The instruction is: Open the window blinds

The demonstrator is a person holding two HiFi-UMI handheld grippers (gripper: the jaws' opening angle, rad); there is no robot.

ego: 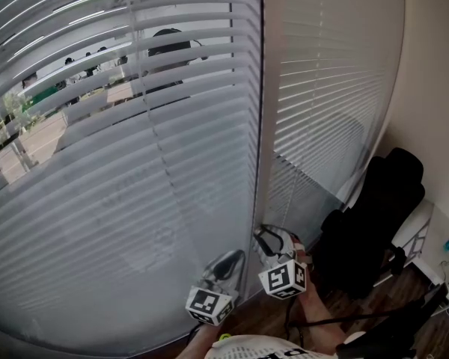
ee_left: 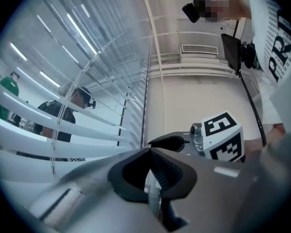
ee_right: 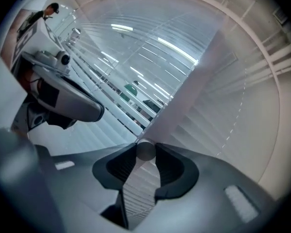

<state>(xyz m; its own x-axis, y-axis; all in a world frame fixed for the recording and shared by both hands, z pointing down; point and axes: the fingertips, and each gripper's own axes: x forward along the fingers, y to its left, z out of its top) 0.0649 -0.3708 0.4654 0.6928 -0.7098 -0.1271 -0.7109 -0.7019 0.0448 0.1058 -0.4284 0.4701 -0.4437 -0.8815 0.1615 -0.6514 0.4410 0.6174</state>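
Gripping round end of tilt wand [ee_right: 145, 152] with right gripper [ee_right: 145, 147], low beside frame [ego: 259, 126] between two blinds. Holding left gripper [ee_left: 149, 150] just alongside, tips pressed together, seemingly on nothing; thin cord possible, hard to tell. Seeing outdoors through tilted upper slats of left blind [ego: 120, 170]; right blind [ego: 329, 73] flat, closed.

L gripper [ego: 229, 260] and R gripper [ego: 271, 238] are held low in front of the person, side by side, both pointing up. L sits lower and a bit further left, jaw tips pressed together, its marker cube [ego: 209, 305] nearest the person. R, just beside it and slightly higher, has its jaws closed on a thin round rod [ee_right: 145, 151] near the tips.
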